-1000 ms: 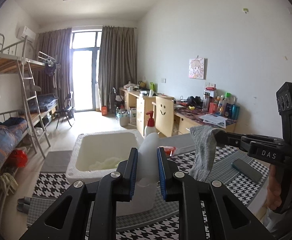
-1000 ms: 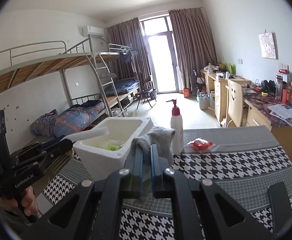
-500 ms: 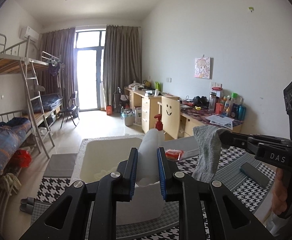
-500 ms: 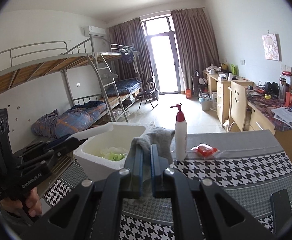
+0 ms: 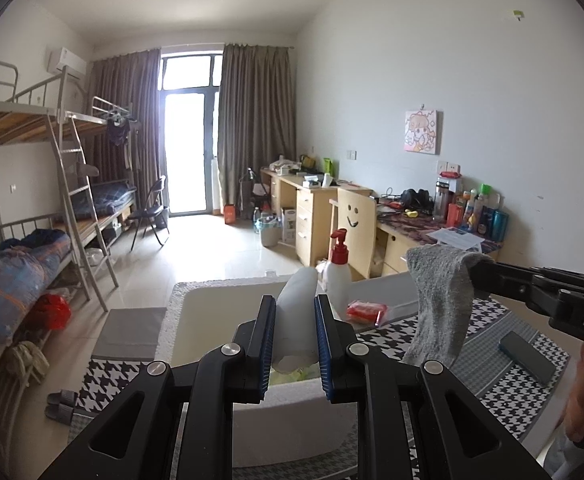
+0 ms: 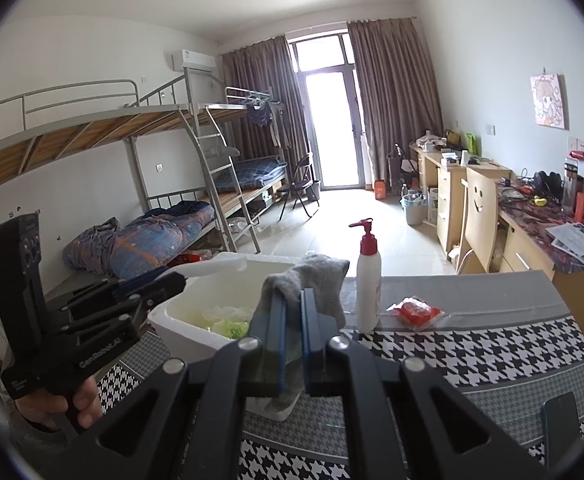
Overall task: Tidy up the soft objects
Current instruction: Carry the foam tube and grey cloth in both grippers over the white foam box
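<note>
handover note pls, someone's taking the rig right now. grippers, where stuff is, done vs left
Left gripper: shut on a white soft item, held above the white foam box.
Right gripper: shut on the grey sock, held in the air beside the box, over the houndstooth table mat.
Done: the box already holds some pale and green soft pieces.
Left: probably drop both held items into the box.
The pump bottle, red packet and dark phone-like slab stay on the table.
</note>
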Action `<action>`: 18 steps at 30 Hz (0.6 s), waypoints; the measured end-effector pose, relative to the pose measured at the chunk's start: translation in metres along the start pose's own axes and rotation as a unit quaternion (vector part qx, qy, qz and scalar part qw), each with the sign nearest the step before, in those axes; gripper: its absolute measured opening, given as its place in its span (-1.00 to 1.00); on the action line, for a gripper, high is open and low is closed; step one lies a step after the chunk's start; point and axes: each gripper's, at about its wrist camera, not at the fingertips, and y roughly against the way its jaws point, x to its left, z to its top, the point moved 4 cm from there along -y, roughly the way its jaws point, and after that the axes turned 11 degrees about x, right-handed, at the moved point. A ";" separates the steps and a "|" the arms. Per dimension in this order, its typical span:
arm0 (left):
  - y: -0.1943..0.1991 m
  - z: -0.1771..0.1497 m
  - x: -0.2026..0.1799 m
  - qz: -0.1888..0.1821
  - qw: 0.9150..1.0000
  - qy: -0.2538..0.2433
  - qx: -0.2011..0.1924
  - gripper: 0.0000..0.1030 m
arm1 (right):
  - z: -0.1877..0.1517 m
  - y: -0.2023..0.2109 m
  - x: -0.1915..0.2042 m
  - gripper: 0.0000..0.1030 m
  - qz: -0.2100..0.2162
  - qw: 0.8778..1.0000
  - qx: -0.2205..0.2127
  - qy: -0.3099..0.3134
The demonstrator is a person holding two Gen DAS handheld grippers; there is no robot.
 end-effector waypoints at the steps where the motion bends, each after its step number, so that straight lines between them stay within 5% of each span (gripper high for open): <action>1: 0.000 0.000 -0.001 0.002 1.000 -0.001 0.000 -0.60 | 0.002 -0.001 0.001 -0.83 0.001 1.000 0.000 0.001; 18: -0.040 0.008 0.018 0.035 0.999 0.020 0.030 -0.60 | 0.020 -0.021 0.001 -0.83 -0.003 1.000 0.013 0.011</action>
